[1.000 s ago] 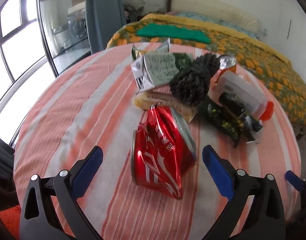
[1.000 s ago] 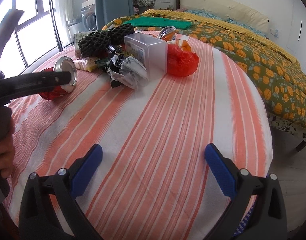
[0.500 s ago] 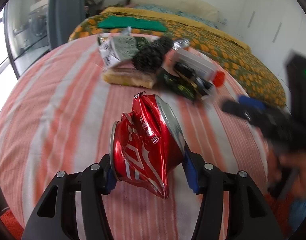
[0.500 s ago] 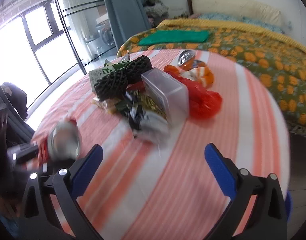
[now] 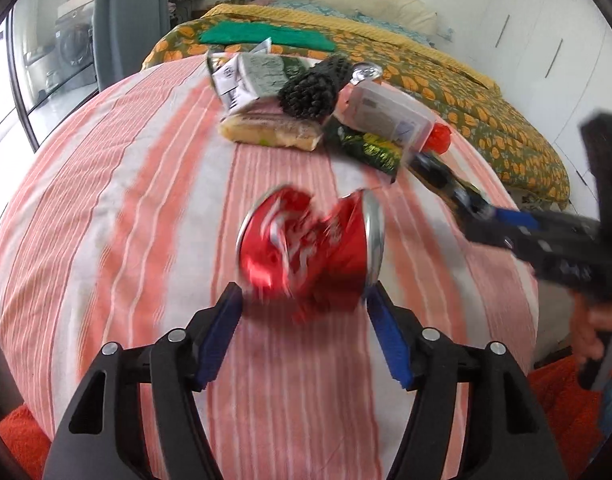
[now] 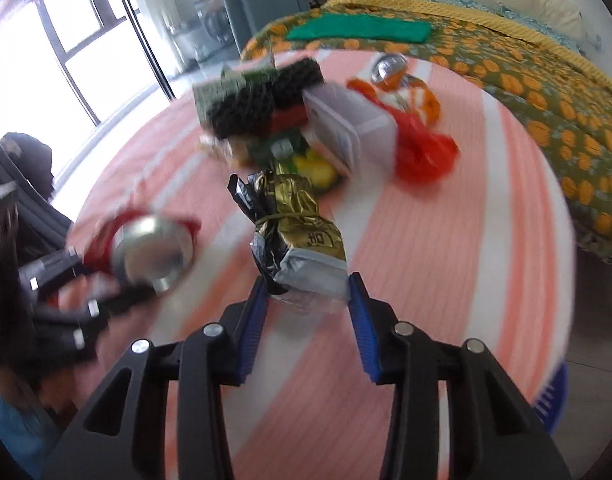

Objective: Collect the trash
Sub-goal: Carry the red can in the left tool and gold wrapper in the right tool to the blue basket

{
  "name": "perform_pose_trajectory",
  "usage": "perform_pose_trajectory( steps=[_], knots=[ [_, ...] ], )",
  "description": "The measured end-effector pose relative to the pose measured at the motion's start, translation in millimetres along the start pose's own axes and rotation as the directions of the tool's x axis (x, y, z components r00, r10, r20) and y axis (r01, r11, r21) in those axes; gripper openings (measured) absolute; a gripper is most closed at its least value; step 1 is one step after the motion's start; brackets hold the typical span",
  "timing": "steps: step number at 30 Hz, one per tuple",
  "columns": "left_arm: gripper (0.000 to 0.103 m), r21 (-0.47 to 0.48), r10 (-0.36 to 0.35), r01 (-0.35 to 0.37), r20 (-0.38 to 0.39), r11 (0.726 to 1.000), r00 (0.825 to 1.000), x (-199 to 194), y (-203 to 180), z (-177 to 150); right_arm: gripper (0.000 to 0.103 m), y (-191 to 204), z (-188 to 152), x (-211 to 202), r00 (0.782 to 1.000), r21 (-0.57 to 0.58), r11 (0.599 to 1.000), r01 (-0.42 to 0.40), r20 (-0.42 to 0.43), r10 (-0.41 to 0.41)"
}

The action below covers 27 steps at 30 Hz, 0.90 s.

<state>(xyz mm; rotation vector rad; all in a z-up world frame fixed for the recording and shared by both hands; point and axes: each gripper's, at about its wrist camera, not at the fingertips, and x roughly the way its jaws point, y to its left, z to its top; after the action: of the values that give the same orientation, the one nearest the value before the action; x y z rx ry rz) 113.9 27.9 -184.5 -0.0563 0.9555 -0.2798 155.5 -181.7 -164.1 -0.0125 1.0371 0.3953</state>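
A crushed red soda can [image 5: 306,256] is held between the blue pads of my left gripper [image 5: 301,304], lifted above the striped table [image 5: 105,184]; it also shows in the right wrist view [image 6: 153,252]. My right gripper [image 6: 306,288] is shut on a gold and black foil wrapper [image 6: 297,224] at the near end of the trash pile. In the left wrist view the right gripper [image 5: 506,224] reaches in from the right.
The pile at the table's far side holds a clear plastic box [image 6: 350,128], a red plastic bag [image 6: 422,152], black mesh netting [image 5: 314,88], a paper carton [image 5: 249,76], a bread packet [image 5: 269,132] and a small can [image 6: 390,68]. A bed [image 5: 466,92] stands beyond.
My left gripper has lifted the red can and turned it. My right gripper has moved in to the pile and closed on the foil wrapper.
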Motion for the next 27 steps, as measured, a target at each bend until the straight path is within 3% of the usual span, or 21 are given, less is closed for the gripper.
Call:
perform_pose_trajectory(
  steps=[4,7,10,13,16,17,18,19,21,27],
  knots=[
    [0.084,-0.017,-0.012,0.012,0.002,1.000,1.000,-5,2,-7,0.059,-3,-30,-2,0.997,0.006,1.000,0.004,-0.080,-0.003],
    [0.094,0.023,-0.022,0.021,0.037,1.000,0.999,-7,-6,-2,0.069,-5,-36,-4,0.996,0.005,1.000,-0.019,-0.086,0.019],
    [0.096,0.059,0.011,-0.015,0.069,0.998,0.998,-7,-11,3,0.078,-1,-28,-10,0.998,-0.054,0.999,0.002,-0.062,-0.005],
    [0.096,0.050,0.005,-0.010,0.089,0.999,0.996,-4,-4,11,0.080,2,-15,-6,0.998,-0.126,0.992,-0.013,-0.062,0.005],
    [0.096,0.042,-0.019,0.015,0.100,0.999,0.995,-2,-1,16,0.078,2,-6,5,0.995,-0.158,0.986,-0.045,-0.100,0.029],
    [0.094,0.042,-0.026,0.022,0.107,0.999,0.994,-1,0,17,0.072,3,-4,9,0.993,-0.163,0.985,-0.059,-0.115,0.040],
    [0.087,0.041,-0.033,0.028,0.112,0.999,0.993,-1,0,18,0.050,4,-2,15,0.990,-0.165,0.984,-0.068,-0.130,0.046],
    [0.077,0.043,-0.043,0.039,0.108,0.998,0.993,0,0,18,0.045,5,-1,19,0.988,-0.163,0.984,-0.072,-0.145,0.048],
    [0.063,0.043,-0.052,0.048,0.084,0.998,0.995,5,-1,17,0.044,5,-2,18,0.988,-0.153,0.985,-0.076,-0.142,0.054],
    [0.061,0.042,-0.025,0.021,0.095,0.999,0.995,1,-7,12,0.043,-19,-10,-14,0.995,-0.067,0.993,-0.096,-0.034,0.094]
  ],
)
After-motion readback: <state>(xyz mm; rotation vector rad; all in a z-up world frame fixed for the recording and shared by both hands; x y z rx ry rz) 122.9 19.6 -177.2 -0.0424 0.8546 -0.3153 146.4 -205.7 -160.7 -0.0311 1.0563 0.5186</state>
